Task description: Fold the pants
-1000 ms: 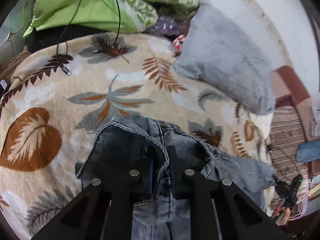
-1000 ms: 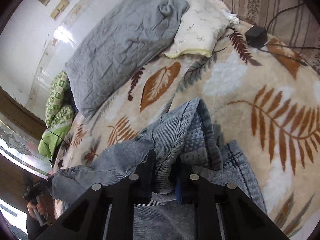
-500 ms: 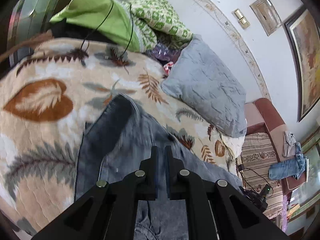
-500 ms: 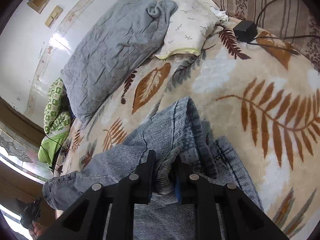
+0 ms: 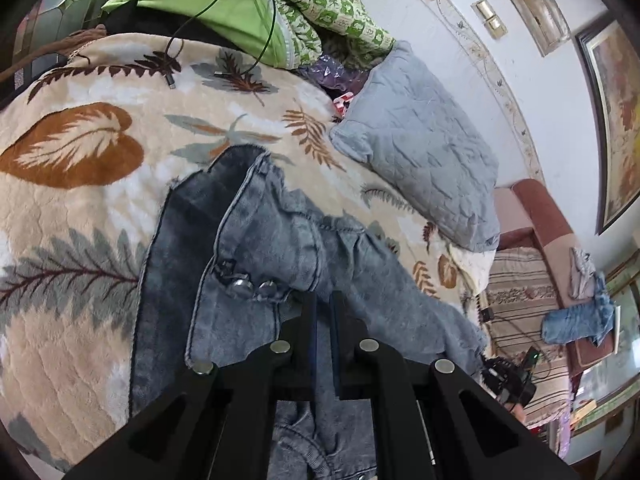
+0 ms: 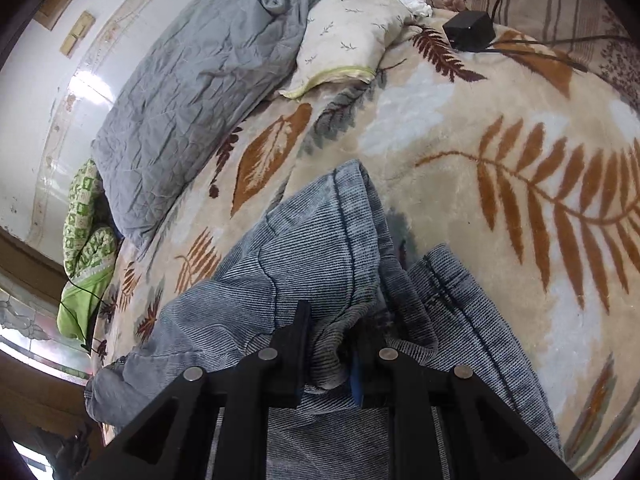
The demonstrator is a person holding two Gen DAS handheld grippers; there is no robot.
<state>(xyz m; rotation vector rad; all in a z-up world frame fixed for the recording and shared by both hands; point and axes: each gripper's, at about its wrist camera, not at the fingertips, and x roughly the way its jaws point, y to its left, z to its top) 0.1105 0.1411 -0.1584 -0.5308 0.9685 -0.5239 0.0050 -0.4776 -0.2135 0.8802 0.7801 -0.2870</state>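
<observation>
Grey-blue denim pants (image 5: 280, 240) lie crumpled on a leaf-patterned blanket (image 5: 80, 208) on a bed. The waistband with its metal buttons (image 5: 248, 288) lies just left of my left gripper (image 5: 323, 304). That gripper hovers over the denim, jaws shut, and I see no cloth pinched between them. In the right wrist view a pant leg (image 6: 320, 240) runs up from my right gripper (image 6: 332, 340), which is shut on a bunched fold of it. A second denim layer (image 6: 460, 304) lies on the right.
A grey quilted pillow (image 5: 420, 152) and green bedding (image 5: 240, 0) with a thin cable (image 5: 264, 36) lie at the far edge. A cream pillow (image 6: 348, 36) and a black box with cords (image 6: 468, 30) sit beyond the pants. A striped sofa (image 5: 520, 280) stands at the right.
The left gripper no longer holds the waistband; that now lies flat on the blanket and the gripper's jaws have shut empty above it. The right gripper has sunk slightly, still holding the denim.
</observation>
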